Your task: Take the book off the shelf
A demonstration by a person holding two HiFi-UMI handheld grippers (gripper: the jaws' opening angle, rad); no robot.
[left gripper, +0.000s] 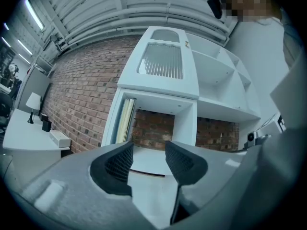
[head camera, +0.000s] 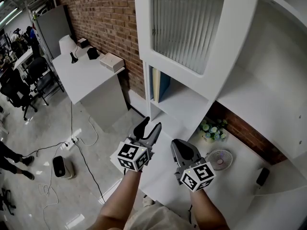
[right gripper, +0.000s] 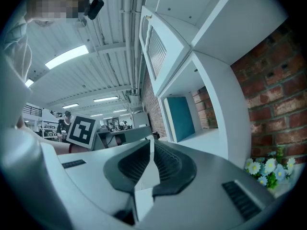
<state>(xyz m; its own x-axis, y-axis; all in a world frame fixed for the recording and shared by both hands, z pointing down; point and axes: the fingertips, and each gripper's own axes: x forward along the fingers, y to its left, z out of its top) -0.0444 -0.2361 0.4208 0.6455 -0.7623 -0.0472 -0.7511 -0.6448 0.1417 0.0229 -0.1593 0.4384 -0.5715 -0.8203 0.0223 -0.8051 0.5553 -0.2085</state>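
Observation:
A thin book with a blue cover [head camera: 161,85] stands upright against the left wall of a low compartment in the white shelf unit [head camera: 192,107]. In the left gripper view its cream page edges [left gripper: 125,119] face me; in the right gripper view its teal cover [right gripper: 181,117] shows. My left gripper [head camera: 148,128] hovers below and in front of that compartment, jaws open and empty, apart from the book [left gripper: 149,160]. My right gripper [head camera: 185,149] sits beside it to the right, jaws shut on nothing [right gripper: 151,146].
A ribbed glass door [head camera: 186,23] closes the cabinet above the book. On the white counter to the right lie artificial flowers [head camera: 214,129], a small round fan [head camera: 220,159] and a black device [head camera: 262,176]. A white desk [head camera: 86,78] with a box [head camera: 111,62] stands at the left, above floor cables.

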